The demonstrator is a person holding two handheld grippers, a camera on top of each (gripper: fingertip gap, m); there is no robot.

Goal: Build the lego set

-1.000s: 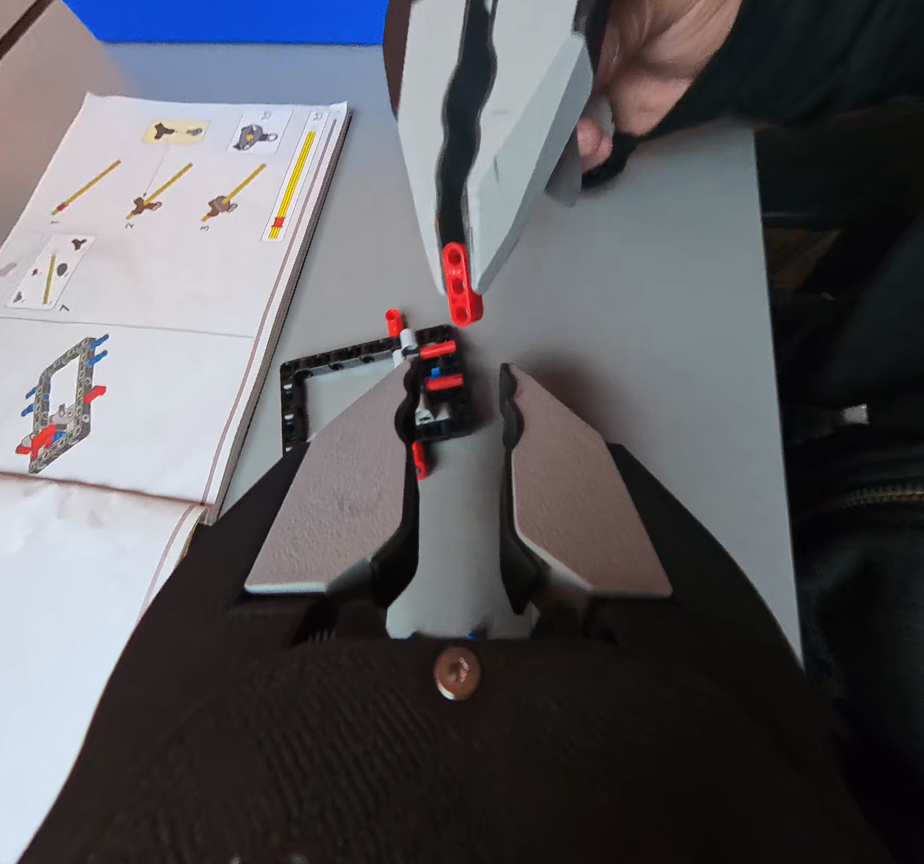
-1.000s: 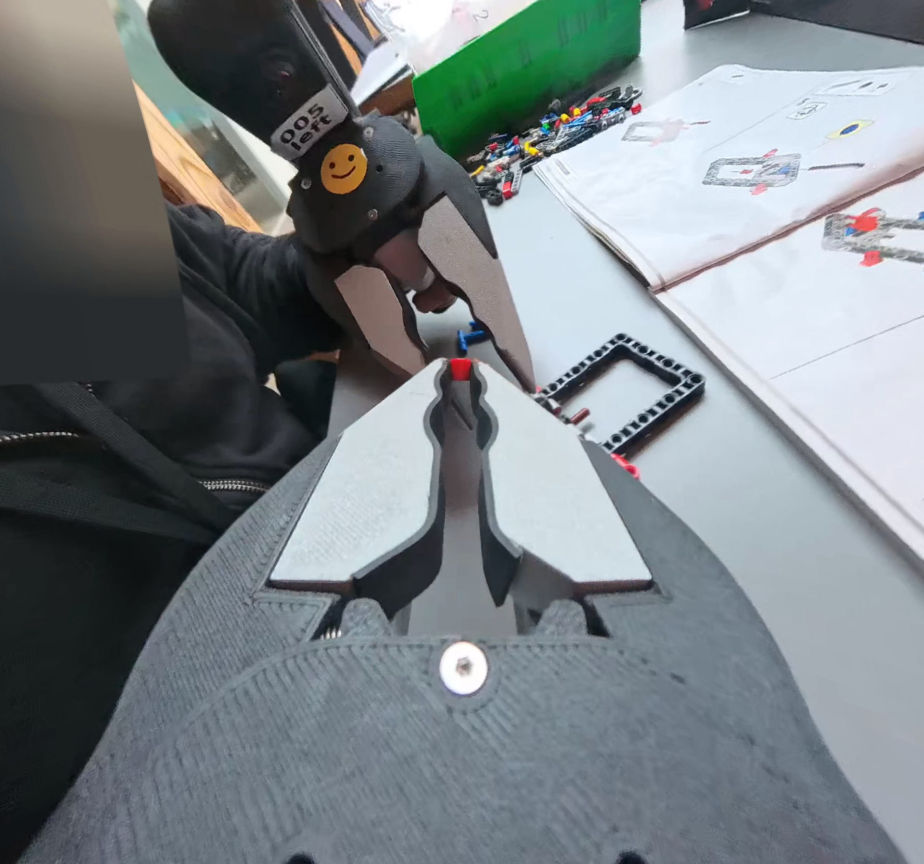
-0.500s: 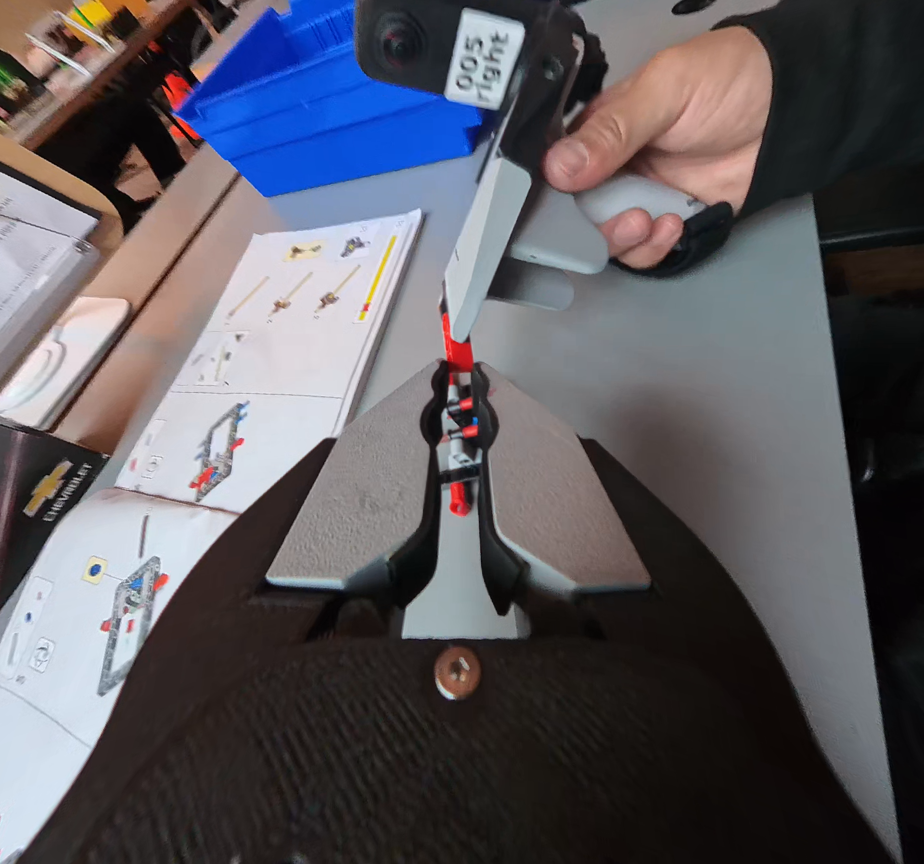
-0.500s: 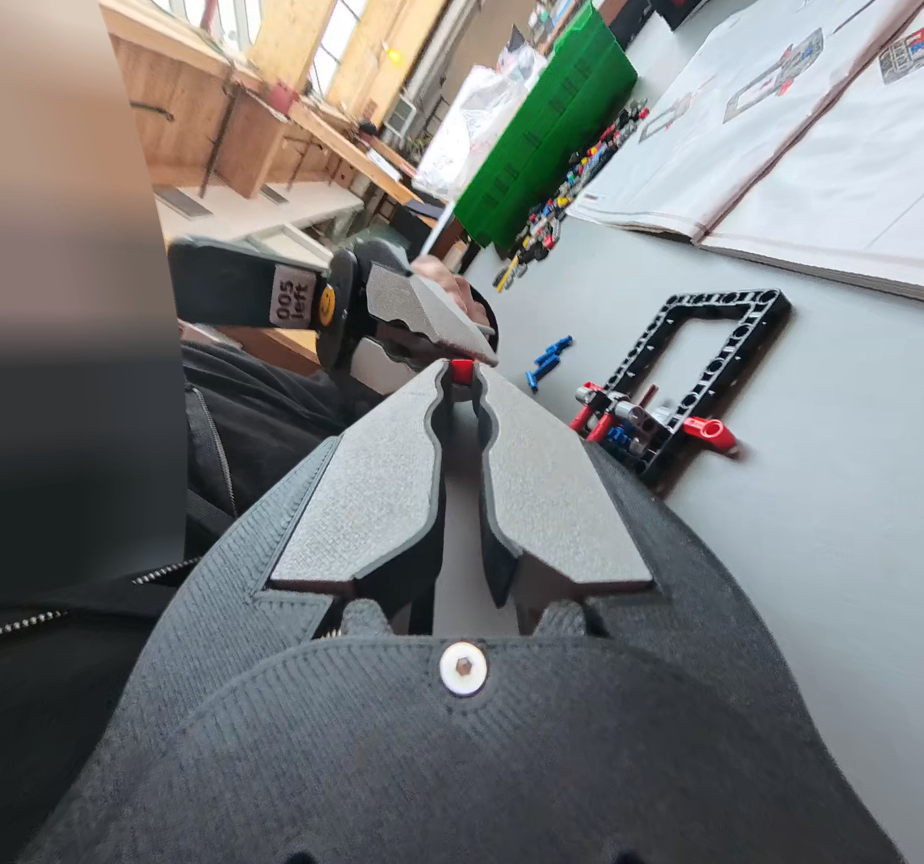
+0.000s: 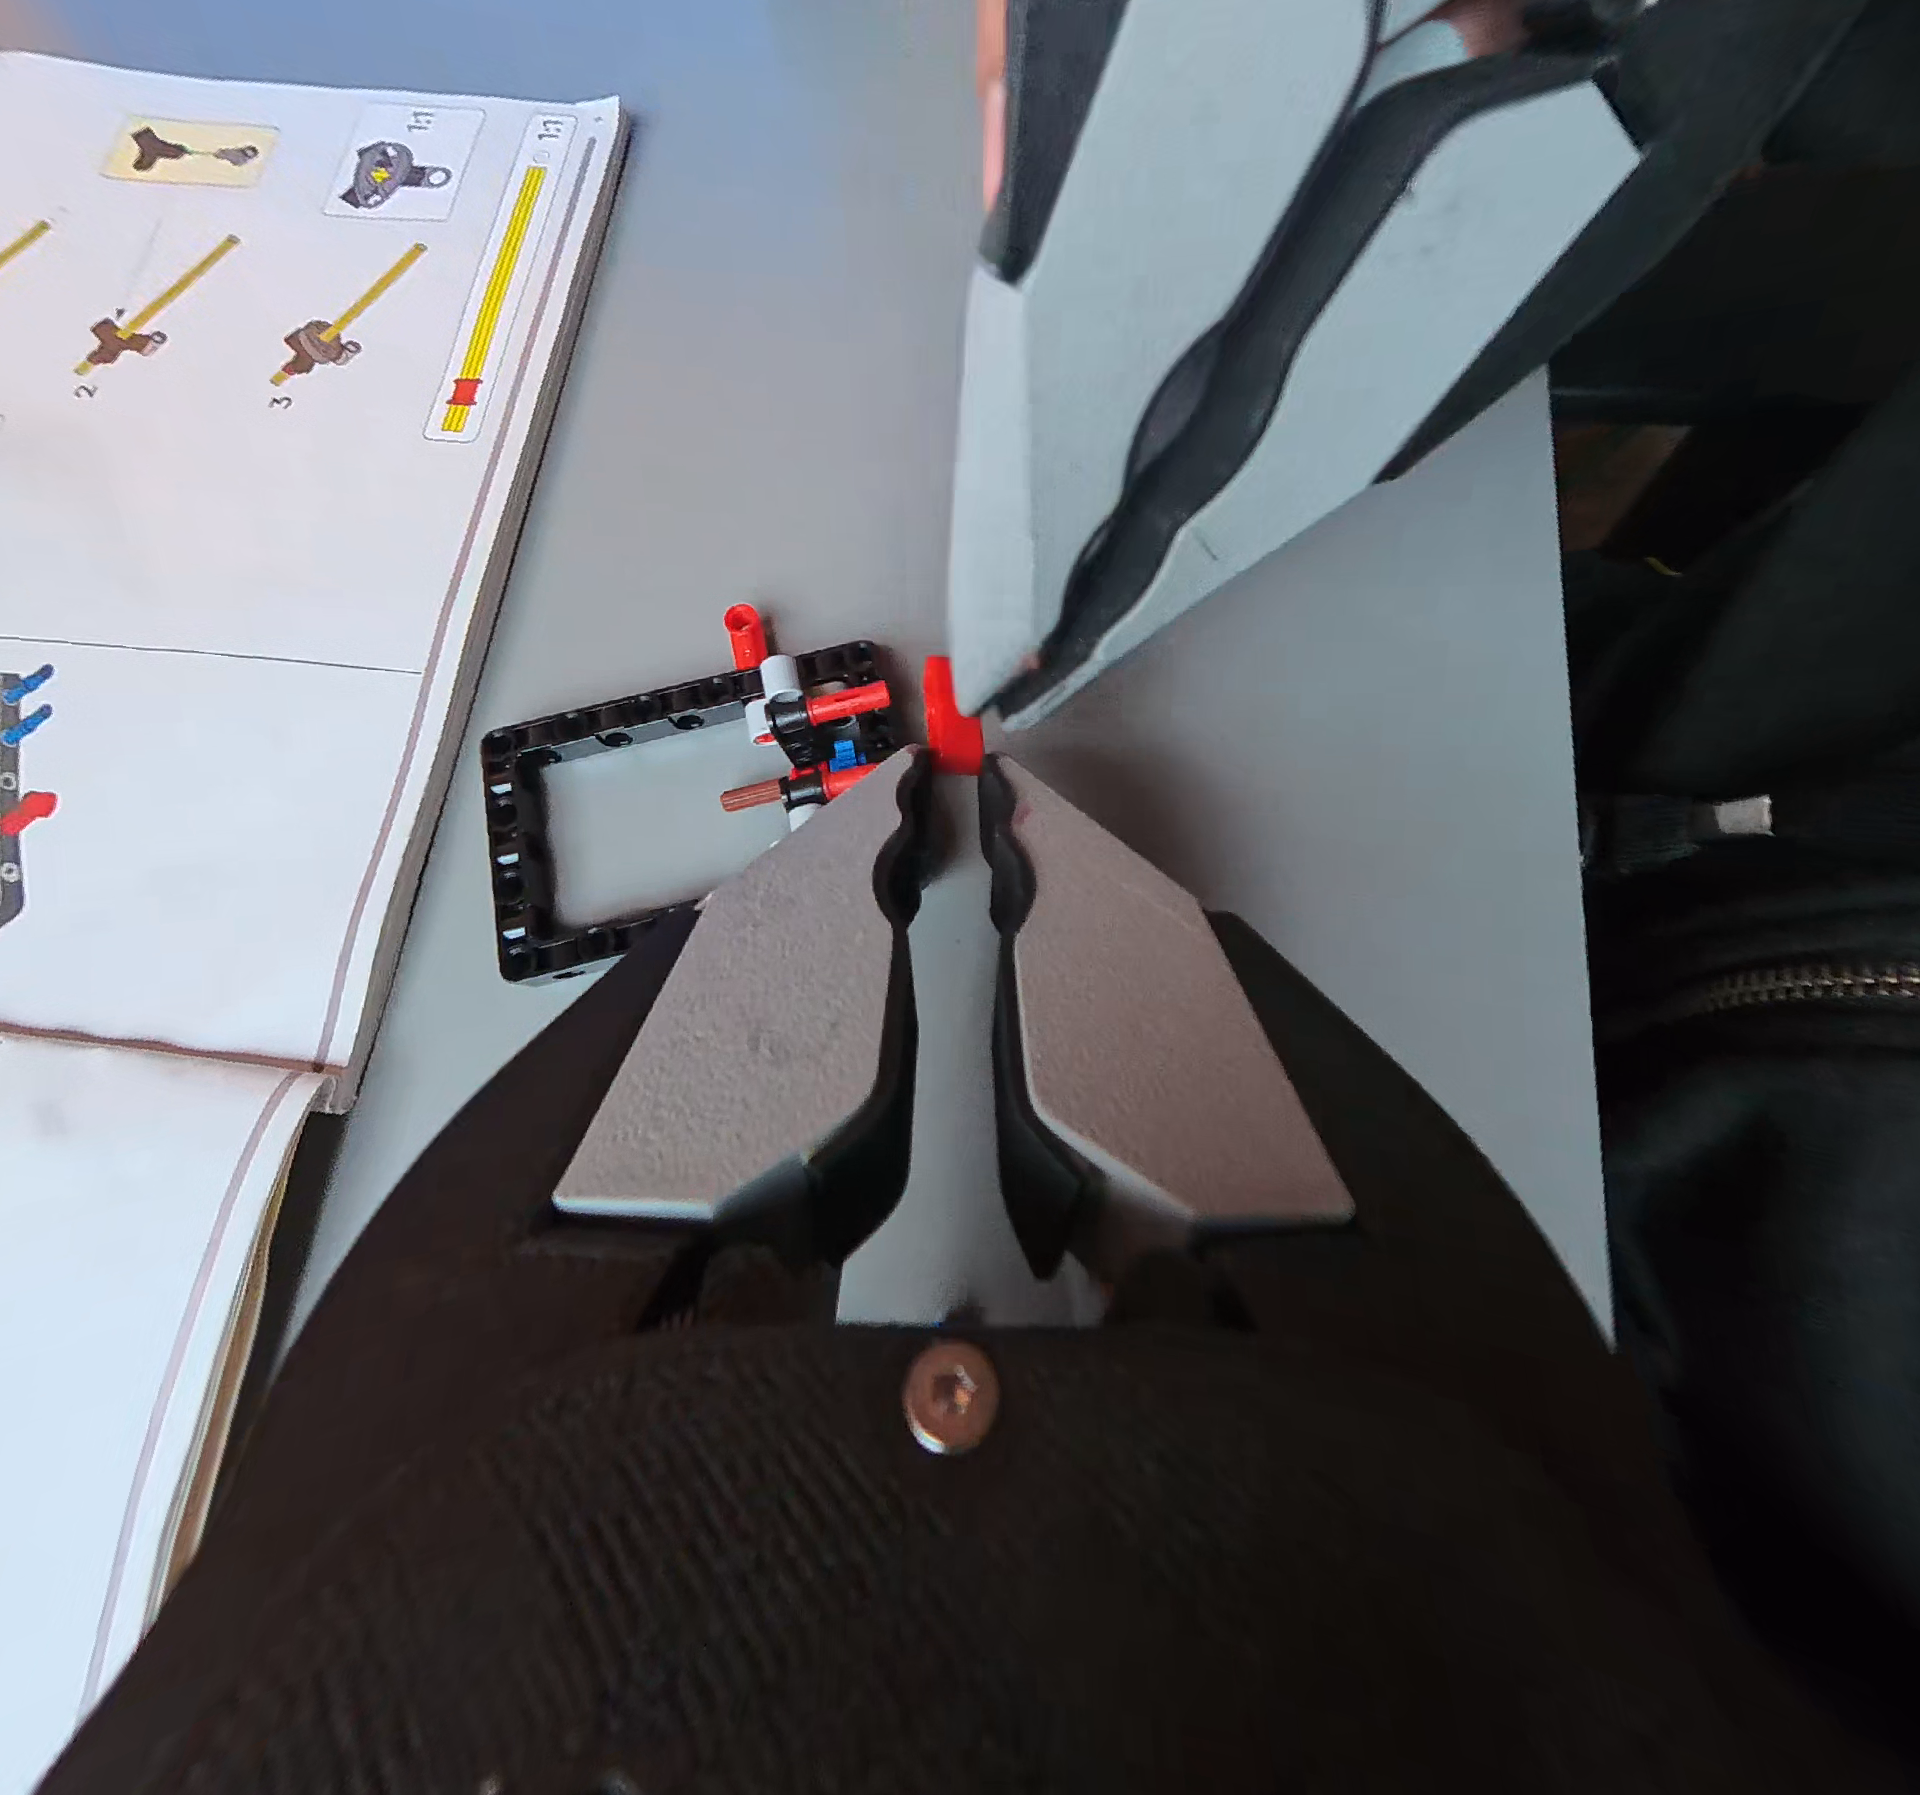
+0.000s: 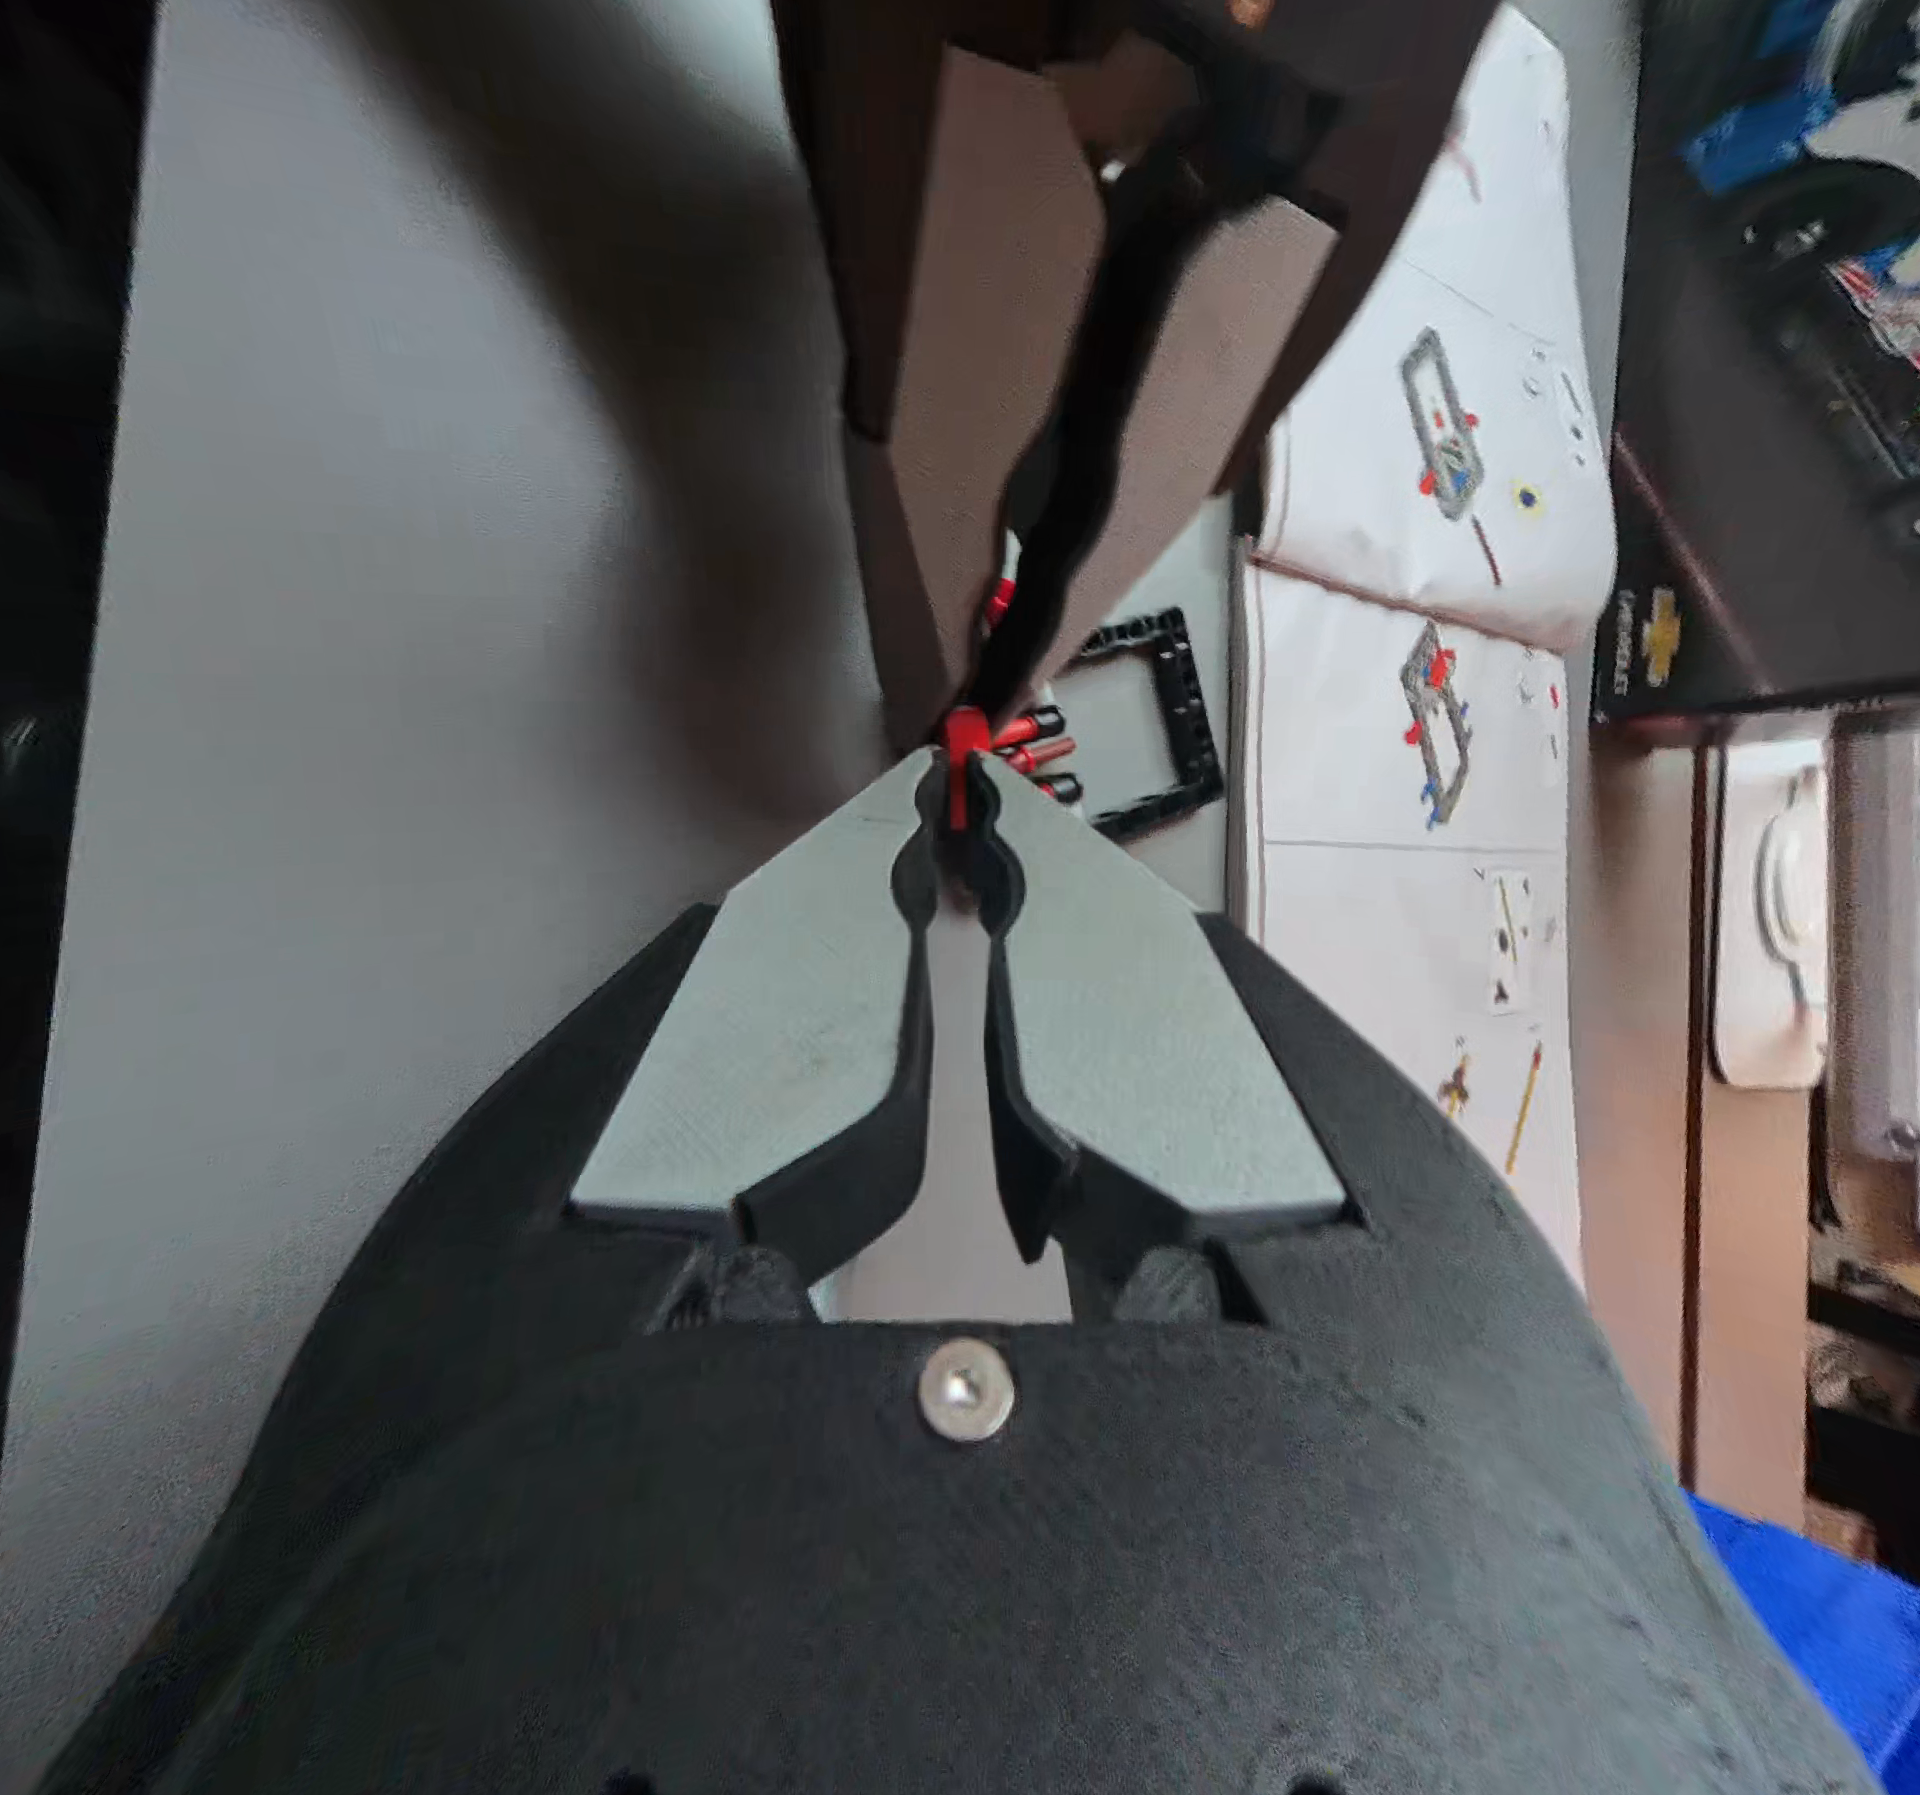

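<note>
Left wrist view first: my left gripper [image 5: 951, 771] has its jaws nearly together with just a slim gap at the tips, and the red beam [image 5: 951, 719] sits right at that gap. I can't tell if the tips actually touch it yet. The right gripper [image 5: 1003, 706] comes in from above, clamped on the beam's other end. Just beside it on the grey table [image 5: 790, 343] lies the black frame [image 5: 582, 831], a flat rectangle full of holes, with red pins [image 5: 847, 701] and a grey connector [image 5: 777, 680] at its near end. The instruction booklet [image 5: 260, 519] lies open next to it.

Right wrist view: the right gripper [image 6: 958, 769] pinches the red beam [image 6: 958, 769] edge-on between its wavy black rubber pads. The left gripper [image 6: 961, 706] meets it tip to tip, and the frame [image 6: 1179, 717] lies just past them.

For doing this well, I think I should keep both tools lined up, close the left one squarely on the beam's flat sides, and only then loosen the right. Smooth hard plastic like that probably twists out easily.
</note>
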